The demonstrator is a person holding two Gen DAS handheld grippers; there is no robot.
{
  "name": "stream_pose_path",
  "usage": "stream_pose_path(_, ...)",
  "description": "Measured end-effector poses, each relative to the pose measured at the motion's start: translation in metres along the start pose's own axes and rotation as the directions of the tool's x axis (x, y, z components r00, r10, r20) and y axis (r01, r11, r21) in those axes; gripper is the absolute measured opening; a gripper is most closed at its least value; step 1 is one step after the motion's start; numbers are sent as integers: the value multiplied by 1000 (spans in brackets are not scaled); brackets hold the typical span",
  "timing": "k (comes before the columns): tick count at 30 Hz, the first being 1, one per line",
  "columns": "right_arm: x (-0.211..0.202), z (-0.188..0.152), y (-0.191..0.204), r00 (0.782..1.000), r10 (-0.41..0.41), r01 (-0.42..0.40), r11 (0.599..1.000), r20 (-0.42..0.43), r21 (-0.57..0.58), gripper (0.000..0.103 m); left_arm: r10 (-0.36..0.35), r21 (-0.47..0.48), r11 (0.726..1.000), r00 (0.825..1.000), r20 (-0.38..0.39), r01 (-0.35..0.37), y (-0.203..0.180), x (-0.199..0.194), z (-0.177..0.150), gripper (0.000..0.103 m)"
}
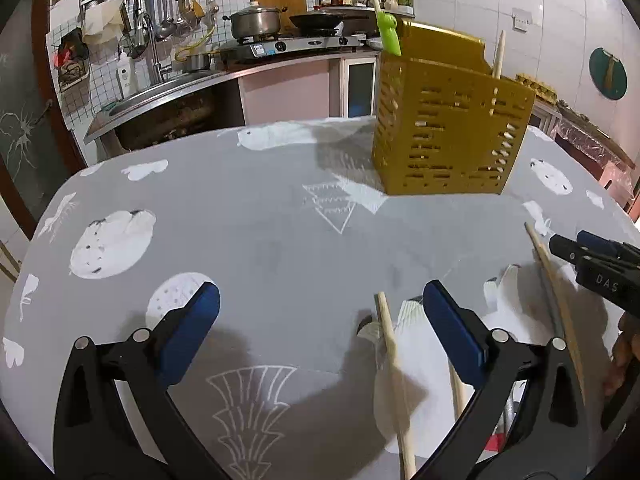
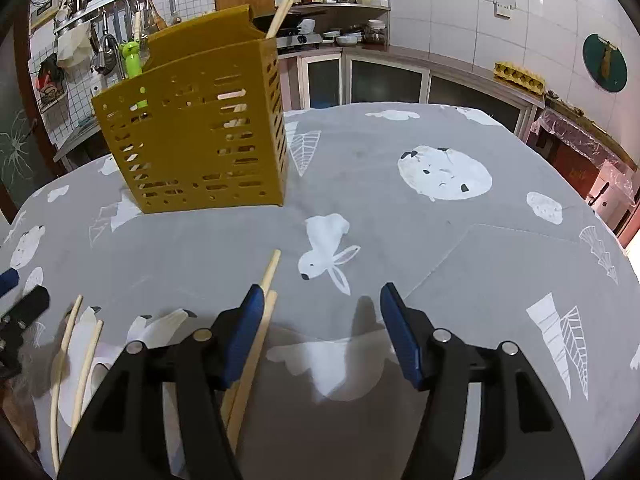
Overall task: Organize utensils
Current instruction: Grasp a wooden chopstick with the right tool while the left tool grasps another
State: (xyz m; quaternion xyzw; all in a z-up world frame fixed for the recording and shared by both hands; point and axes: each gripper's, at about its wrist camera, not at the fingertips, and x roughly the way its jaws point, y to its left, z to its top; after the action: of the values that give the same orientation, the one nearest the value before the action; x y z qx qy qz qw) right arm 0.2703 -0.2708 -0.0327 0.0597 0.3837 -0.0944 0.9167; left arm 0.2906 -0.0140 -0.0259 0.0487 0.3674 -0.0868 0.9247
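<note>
A yellow slotted utensil holder [image 1: 448, 128] [image 2: 196, 136] stands on the grey tablecloth, with chopsticks [image 2: 285, 4] and a green-handled utensil [image 1: 389, 34] [image 2: 134, 60] sticking out of it. My left gripper [image 1: 320, 308] is open just above the cloth, a loose chopstick [image 1: 390, 360] lying between its fingers near the right one. More chopsticks [image 1: 556, 288] lie to its right. My right gripper [image 2: 322, 312] is open and empty; a pair of chopsticks [image 2: 264, 312] lies under its left finger. Two thinner chopsticks [image 2: 76, 344] lie further left.
The table [image 2: 440, 240] is covered by a grey cloth with white prints. The right gripper's tip [image 1: 592, 260] shows at the right edge of the left wrist view. Behind the table stand a stove with pots [image 1: 260, 24], a sink and shelves.
</note>
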Motion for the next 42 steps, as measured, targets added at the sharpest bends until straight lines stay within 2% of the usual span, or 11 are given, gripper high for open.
stream_pose_path(8, 2, -4, 8, 999, -42, 41, 999, -33, -14, 60, 4, 13, 1000, 1000, -23, -4, -4, 8, -5, 98)
stream_pose_path(11, 5, -8, 14, 996, -47, 46, 999, -71, -10, 60, 10, 16, 1000, 999, -36, -9, -5, 11, -6, 98)
stream_pose_path(15, 3, -10, 22, 993, -90, 89, 996, -69, -26, 58, 9, 12, 1000, 999, -51, -8, -5, 12, -7, 98)
stream_pose_path(21, 4, -8, 28, 996, -39, 38, 999, -79, -11, 32, -7, 8, 1000, 995, -102, 8, -7, 18, -11, 98)
stream_pose_path(22, 4, -7, 28, 996, -32, 31, 999, -79, -6, 31, -10, 6, 1000, 993, -120, 11, -7, 20, -12, 98)
stream_pose_path(26, 3, -9, 28, 997, -21, 20, 1000, -70, -13, 30, -20, -20, 1000, 986, -168, 17, -4, 28, -15, 98)
stream_pose_path(42, 6, -7, 23, 998, 3, -3, 1000, -69, -1, 31, 17, -17, 1000, 982, -190, -20, -9, 37, -11, 99)
